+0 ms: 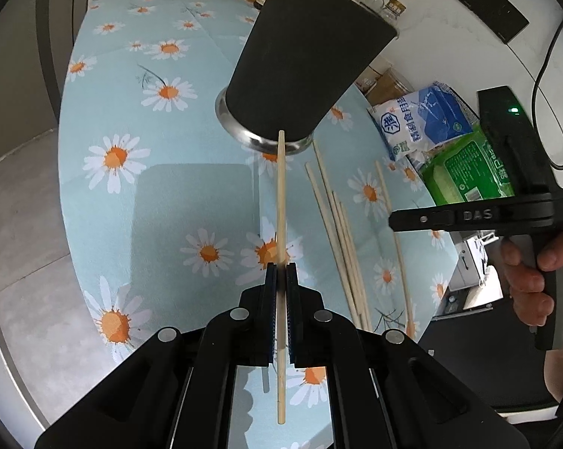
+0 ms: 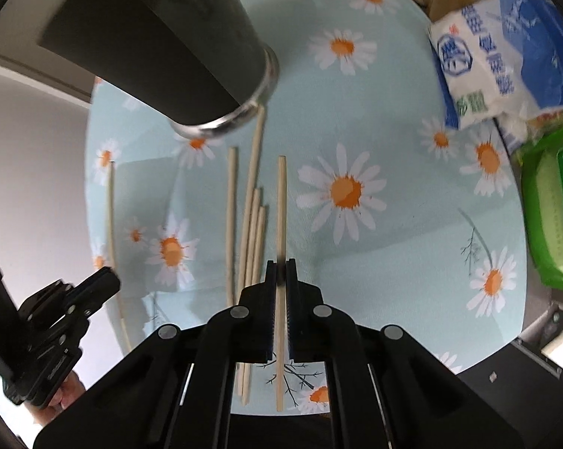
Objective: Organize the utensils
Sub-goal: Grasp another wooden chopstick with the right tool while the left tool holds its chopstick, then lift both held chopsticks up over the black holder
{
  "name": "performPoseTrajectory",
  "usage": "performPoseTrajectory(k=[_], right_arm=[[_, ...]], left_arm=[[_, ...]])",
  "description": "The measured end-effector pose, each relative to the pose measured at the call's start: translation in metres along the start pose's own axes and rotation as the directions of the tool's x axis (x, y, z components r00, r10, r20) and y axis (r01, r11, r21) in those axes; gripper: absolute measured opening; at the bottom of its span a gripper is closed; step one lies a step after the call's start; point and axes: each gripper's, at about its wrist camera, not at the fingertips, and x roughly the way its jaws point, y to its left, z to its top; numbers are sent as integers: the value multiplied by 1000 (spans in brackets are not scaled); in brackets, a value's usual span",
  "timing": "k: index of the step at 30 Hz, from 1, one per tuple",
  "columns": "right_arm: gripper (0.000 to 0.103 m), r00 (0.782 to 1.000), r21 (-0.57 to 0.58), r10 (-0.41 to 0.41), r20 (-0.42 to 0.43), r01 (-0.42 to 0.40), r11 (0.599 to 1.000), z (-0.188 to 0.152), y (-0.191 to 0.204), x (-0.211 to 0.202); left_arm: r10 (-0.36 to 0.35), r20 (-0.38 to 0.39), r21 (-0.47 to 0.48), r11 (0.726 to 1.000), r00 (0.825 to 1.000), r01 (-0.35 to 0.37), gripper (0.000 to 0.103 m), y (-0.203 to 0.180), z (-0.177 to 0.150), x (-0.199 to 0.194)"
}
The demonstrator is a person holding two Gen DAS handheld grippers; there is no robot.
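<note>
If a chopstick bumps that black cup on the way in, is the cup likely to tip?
Probably somewhat tippy: the cup looks tall and stands on a narrow metal base. A nudge near its top would likely rock it more than one low down. The held chopstick looks thin and light, so a gentle bump may only slide off.

- Chopsticks: pale bare wood, matt, smooth
- Holder cup: matt black sleeve over a shiny metal base rim
- Cloth on the surface: light blue daisy print, smooth, faint creases
- Hand-held gripper: matt black plastic, ribbed blue pads, dull metal pins
- Salt bag, green packet: glossy plastic film
</note>
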Motion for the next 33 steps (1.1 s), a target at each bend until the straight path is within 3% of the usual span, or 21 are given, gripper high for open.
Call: performPoseTrajectory(k=[3,11,16,20,26,29,33], right_arm=[[5,998,-41,46,30,-45,998,4,-3,-12],[6,985,-176,161,59,-148,973,13,-4,-42],[6,965,-268,243,97,-209,940,19,4,-66],[6,936,-328,328,123,-274,904,24,4,-80],[6,878,-403,450,161,-357,842,36,-2,-104],[6,853,-439,479,206,-357,824,41,-4,-122],[6,813,-473,521,261,-363,803,54,-4,-135]], left_arm=[[-17,22,-51,999,1000,18,4,-2,4,-7],[58,90,-80,996,994,-51,4,-29,14,-29],[91,157,-82,994,983,-79,4,-50,18,-47],[49,191,-108,994,980,-29,4,-62,24,-57],[46,286,-85,996,957,-23,4,-87,44,-77],[57,334,-75,997,941,-33,4,-92,57,-82],[92,414,-57,996,905,-75,4,-99,75,-88]])
